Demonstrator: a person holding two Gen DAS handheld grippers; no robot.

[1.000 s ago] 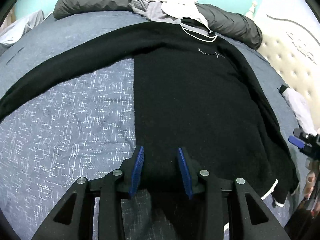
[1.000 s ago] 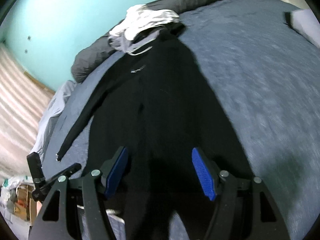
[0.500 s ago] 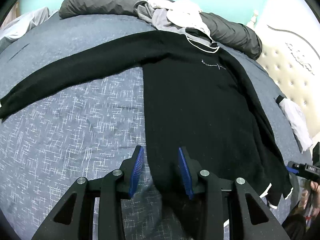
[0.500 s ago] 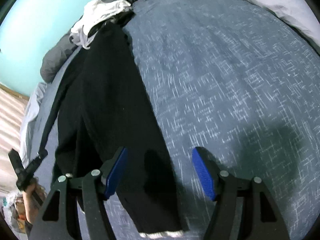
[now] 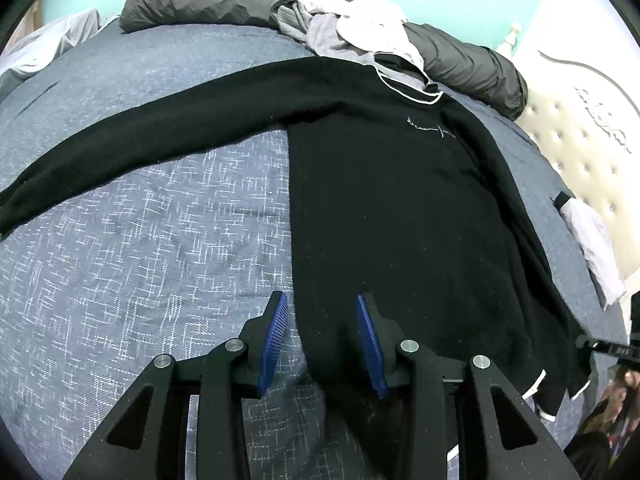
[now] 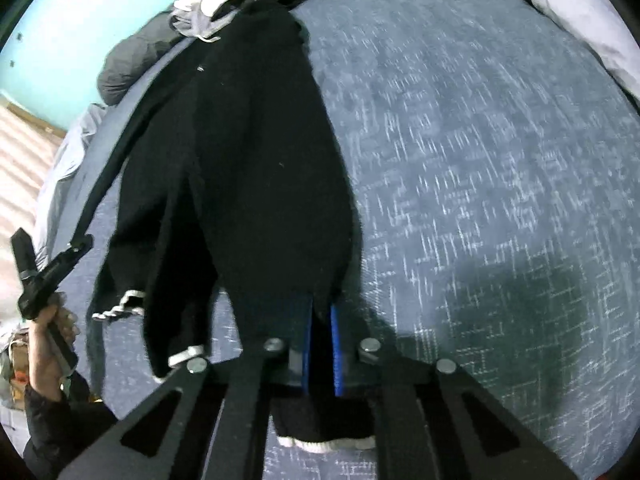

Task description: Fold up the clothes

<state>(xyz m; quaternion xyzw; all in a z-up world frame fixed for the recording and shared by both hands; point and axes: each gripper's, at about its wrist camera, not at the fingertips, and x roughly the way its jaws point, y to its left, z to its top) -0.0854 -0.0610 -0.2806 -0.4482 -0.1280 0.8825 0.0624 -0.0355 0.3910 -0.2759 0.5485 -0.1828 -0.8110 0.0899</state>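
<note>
Since half a second ago, the right gripper [image 6: 321, 344] has closed: its blue pads now pinch the sweater's [image 5: 400, 208] sleeve near the white-trimmed cuff. On the blue bed [image 5: 140, 260] the sweater lies flat, collar toward 12 o'clock, one sleeve stretched toward 9 o'clock. At 6 o'clock the left gripper [image 5: 322, 344] stays spread over the hem's left edge.

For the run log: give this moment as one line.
fold clothes | left tool open over black sweater hem | right tool shut on sleeve
</note>
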